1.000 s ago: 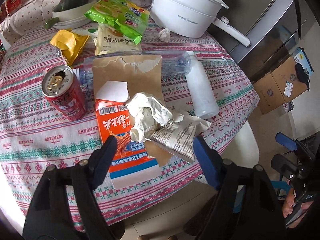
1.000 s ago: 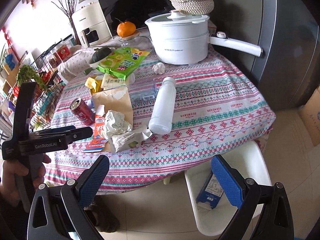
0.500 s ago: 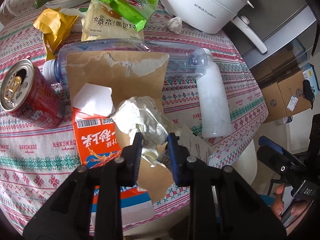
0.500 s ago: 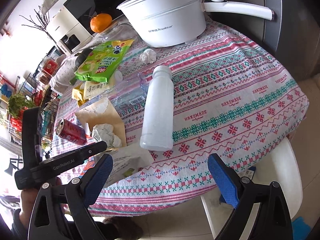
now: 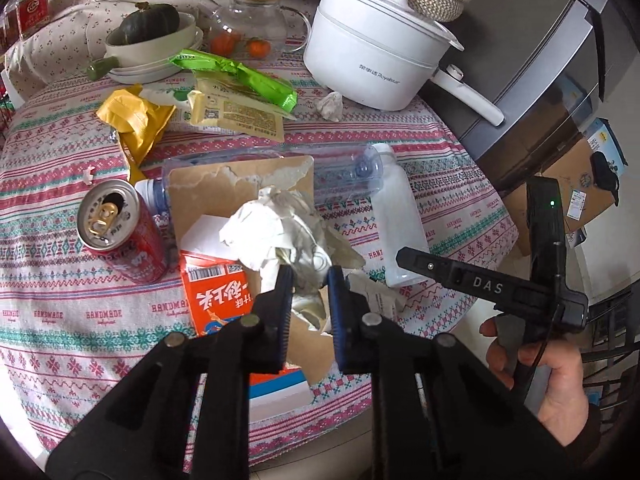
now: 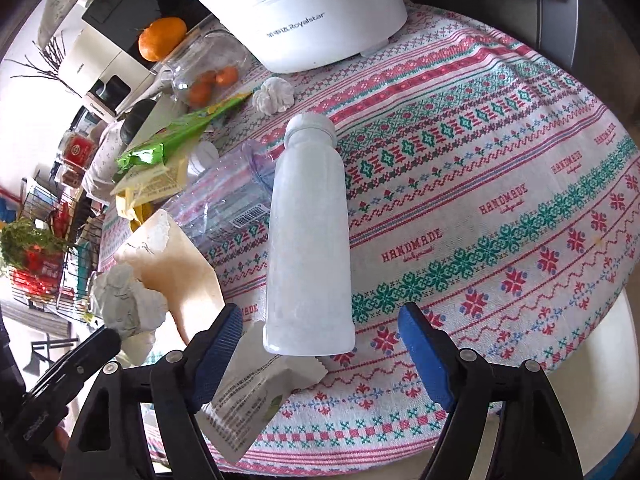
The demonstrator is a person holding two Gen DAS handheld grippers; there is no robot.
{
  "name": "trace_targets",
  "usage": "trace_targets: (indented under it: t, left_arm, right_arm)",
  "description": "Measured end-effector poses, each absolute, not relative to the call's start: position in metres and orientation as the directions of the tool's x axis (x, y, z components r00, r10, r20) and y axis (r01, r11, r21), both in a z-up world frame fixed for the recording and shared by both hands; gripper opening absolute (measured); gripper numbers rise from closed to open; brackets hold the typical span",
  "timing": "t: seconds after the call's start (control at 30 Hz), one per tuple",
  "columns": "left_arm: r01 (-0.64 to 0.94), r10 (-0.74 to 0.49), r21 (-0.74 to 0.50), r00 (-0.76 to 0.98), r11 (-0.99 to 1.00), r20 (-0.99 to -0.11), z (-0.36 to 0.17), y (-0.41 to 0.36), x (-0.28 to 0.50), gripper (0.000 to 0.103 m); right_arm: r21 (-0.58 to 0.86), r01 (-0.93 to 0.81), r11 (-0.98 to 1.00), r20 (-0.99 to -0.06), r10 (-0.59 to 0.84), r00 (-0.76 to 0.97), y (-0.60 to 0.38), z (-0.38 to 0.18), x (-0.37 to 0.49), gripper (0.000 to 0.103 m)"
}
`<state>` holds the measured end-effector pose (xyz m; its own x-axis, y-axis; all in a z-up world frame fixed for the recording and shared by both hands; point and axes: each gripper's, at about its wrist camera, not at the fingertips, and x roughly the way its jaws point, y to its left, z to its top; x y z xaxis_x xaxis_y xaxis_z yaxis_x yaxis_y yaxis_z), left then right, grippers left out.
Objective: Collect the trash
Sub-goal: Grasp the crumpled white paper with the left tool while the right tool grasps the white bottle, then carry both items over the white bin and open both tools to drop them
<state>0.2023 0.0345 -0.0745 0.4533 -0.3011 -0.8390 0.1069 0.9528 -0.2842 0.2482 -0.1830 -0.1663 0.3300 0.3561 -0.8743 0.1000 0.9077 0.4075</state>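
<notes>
Patterned cloth in pink, green and white covers the round tabletop [image 5: 60,240], which is littered with wrappers, a red can [image 5: 120,232], a clear plastic bottle [image 5: 344,168] and a white cooking pot [image 5: 376,60]. Near the front edge, the left hand-held gripper [image 5: 310,280] has just been closing and now pinches the lower part of a crumpled white paper wad [image 5: 276,228] that lies on a torn brown envelope [image 5: 208,196]. The right hand-held gripper [image 6: 320,328] stands fairly wide, its jaws having just been narrowing, on either side of the base of a white bottle [image 6: 308,240] lying on its side; the pads do not yet press on it. The step in hand appears to be a two-handed pick-up of trash. Next, the left would likely lift the wad clear, while the right needs to slide further over the bottle before squeezing, since the smooth round body could roll away. A white bin [image 6: 616,380] shows just past the table edge.
</notes>
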Motion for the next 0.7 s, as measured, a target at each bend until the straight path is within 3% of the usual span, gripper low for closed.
trace_targets:
  t: [0.13,0.7]
  left_arm:
    - [0.11,-0.293,-0.274,0.455,0.955,-0.841,-0.076,0.038,0.199,0.019]
    - [0.214,-0.356,-0.285,0.509,0.934,-0.784,-0.05,0.001,0.173,0.019]
  right_arm:
    - [0.406,0.083,0.91,-0.875,0.361,0.322,-0.177,-0.173,0.25,0.053]
    - [0.471,0.08,0.878,-0.771,0.366,0.521,-0.256,-0.085,0.164,0.053]
